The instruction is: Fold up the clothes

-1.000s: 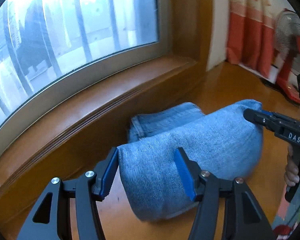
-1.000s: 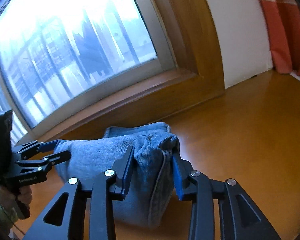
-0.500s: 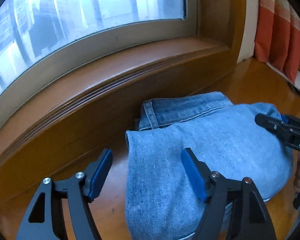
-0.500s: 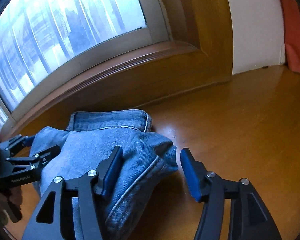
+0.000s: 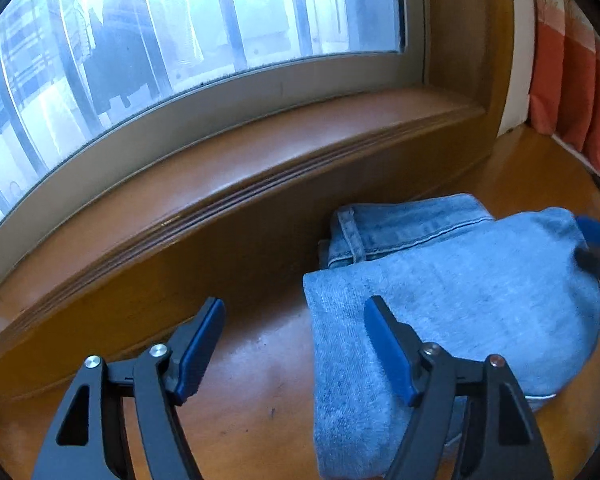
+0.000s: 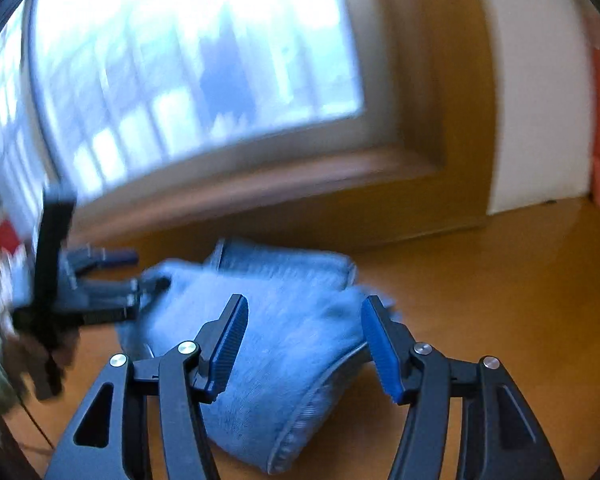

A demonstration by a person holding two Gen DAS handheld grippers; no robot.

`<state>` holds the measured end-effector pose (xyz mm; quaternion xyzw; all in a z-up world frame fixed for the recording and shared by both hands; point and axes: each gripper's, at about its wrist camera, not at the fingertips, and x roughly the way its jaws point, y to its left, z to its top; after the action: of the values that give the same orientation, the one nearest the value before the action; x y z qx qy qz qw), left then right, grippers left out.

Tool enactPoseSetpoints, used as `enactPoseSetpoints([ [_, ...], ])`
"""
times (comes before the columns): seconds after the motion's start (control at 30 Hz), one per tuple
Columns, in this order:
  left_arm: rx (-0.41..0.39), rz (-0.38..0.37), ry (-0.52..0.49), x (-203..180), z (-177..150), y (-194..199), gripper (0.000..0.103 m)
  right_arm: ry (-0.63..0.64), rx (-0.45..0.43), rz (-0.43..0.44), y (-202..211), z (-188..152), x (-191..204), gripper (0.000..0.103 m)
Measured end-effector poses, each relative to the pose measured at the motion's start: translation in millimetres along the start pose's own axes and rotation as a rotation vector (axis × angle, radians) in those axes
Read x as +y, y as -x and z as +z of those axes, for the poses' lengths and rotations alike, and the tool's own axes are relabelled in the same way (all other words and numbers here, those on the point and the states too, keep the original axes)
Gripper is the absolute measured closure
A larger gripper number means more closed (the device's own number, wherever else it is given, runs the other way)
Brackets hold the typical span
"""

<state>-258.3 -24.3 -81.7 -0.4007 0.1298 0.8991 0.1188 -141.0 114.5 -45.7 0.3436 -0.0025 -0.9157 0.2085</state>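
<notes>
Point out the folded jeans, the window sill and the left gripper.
folded jeans [image 5: 480, 300]: left wrist view, top denim layer.
window sill [image 5: 260, 152]: left wrist view, flat wooden ledge.
left gripper [image 5: 292, 348]: left wrist view, between its open fingertips.

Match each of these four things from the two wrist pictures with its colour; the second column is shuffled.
Things:
1. folded denim jeans
2. pleated curtain
3. polished wooden floor
4. gripper pads

Colours:
A. honey brown
B. dark blue
C. light blue
D. orange-red

Pairs: 1-C, 2-D, 3-A, 4-B
</notes>
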Motion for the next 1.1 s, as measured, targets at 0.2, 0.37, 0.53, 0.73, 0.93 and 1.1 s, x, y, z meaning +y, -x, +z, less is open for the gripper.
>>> enactPoseSetpoints([
  [0.2, 0.000, -0.003, -0.004, 2.2, -5.1, 8.7, 0.025, -0.122, 0.027, -0.003, -12.7, -10.7, -19.9, 0.044],
  [0.37, 0.014, -0.113, 0.140, 26.0, -22.3, 24.9, 0.025, -0.293, 0.015, 0.080, 24.3, -16.2, -50.7, 0.044],
  [0.53, 0.057, -0.304, 0.257, 40.9, -53.6, 34.3, 0.024, -0.353, 0.091, 0.194, 29.0, -42.5, -33.3, 0.043],
  [0.73, 0.047, -0.296, 0.089, 10.3, -78.2, 44.1, 0.024, -0.143, 0.128, 0.133, 12.5, -57.0, 15.4, 0.043],
  [0.93, 0.012, -0.260, 0.029, -5.1, -81.0, 46.0, 0.024, 0.046, 0.118, 0.068, 10.8, -66.4, 43.2, 0.041],
  [1.1, -0.007, -0.184, -0.094, -22.0, -93.6, 50.8, 0.024, 0.148, 0.116, 0.014, 11.0, -78.1, 57.1, 0.041],
])
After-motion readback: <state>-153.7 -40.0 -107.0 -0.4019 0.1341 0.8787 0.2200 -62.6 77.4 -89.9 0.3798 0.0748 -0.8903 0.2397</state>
